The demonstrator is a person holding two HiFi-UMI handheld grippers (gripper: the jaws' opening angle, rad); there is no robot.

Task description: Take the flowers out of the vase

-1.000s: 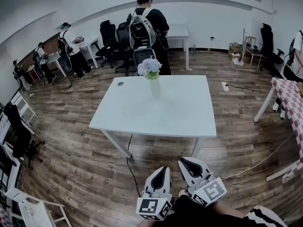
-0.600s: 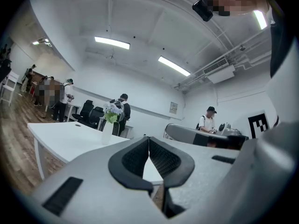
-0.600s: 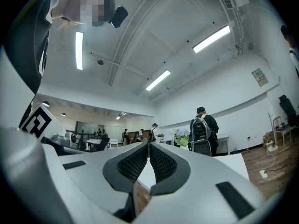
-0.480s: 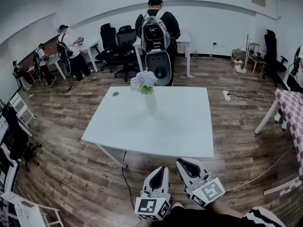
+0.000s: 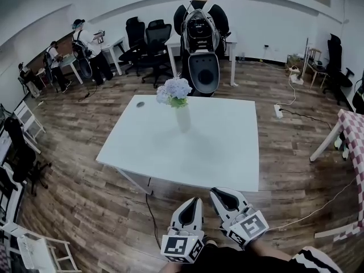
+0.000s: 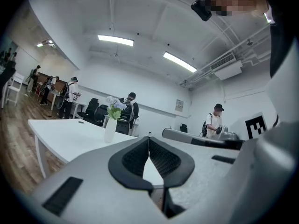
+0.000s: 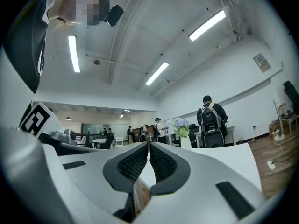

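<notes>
Table (image 5: 227,152) nearer now; my left gripper (image 5: 196,200) and right gripper (image 5: 215,193) closed, empty. Flowers (image 5: 174,89) look light, crushable: grip stems above vase (image 5: 182,118).

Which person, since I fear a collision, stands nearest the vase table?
The backpack wearer just beyond the table's far edge; the others stand off at the room's sides.

We're holding the right gripper (image 7: 149,145) level, w/ its jaws pressing together at the tips and nothing btwn them. We're looking across a white table (image 7: 233,158). The vase (image 7: 185,142) is standing upright toward its far edge, w/ the flowers (image 7: 179,124) sitting in it, pale blue w/ green leaves. Beyond that far edge a person w/ backpack (image 7: 211,119) is standing, back to us. More ppl (image 7: 158,125) are standing further off in the bkgd, too small to make out.
</notes>
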